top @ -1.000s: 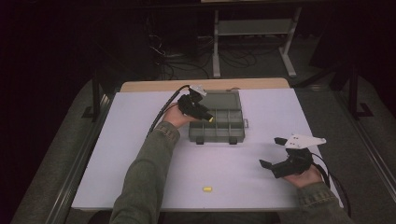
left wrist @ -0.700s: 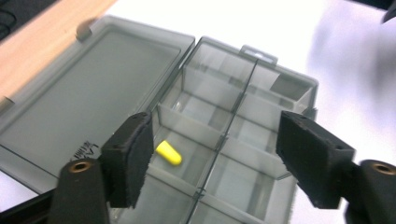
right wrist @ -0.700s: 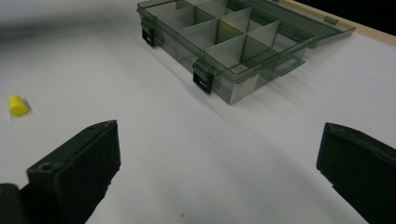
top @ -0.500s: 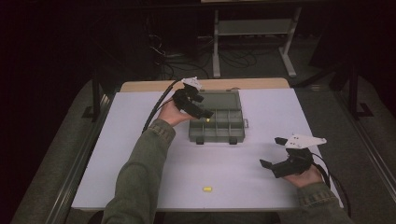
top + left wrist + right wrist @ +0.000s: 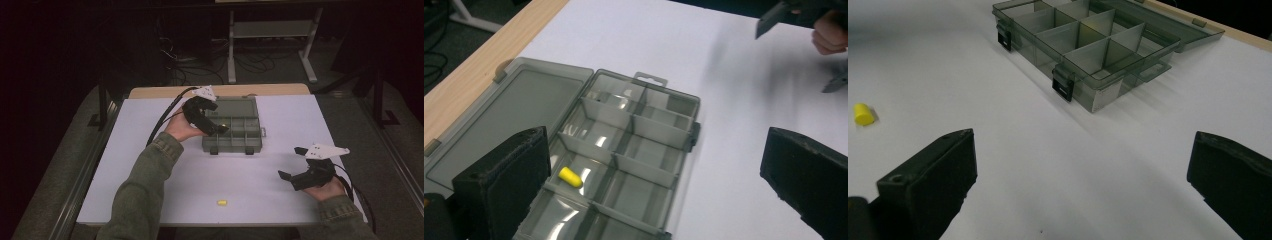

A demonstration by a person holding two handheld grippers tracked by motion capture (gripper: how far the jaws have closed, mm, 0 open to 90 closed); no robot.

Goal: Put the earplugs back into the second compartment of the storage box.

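step: drop done, left gripper [image 5: 220, 127] above organizer box [image 5: 639, 165], jaws just opened, spread wide, nothing between them
piece in box: yellow capsule [image 5: 570, 177] lies flat in a near-left compartment, long axis diagonal to the dividers
right gripper [image 5: 292, 162]: jaws spread, empty
next: probably fetch second yellow capsule [image 5: 222, 202] on white table [image 5: 150, 165], near front edge; its axis too small to tell

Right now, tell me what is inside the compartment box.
One yellow plug lies in a compartment of the open compartment box. The other compartments in sight look empty. The left tool covers part of the near corner.
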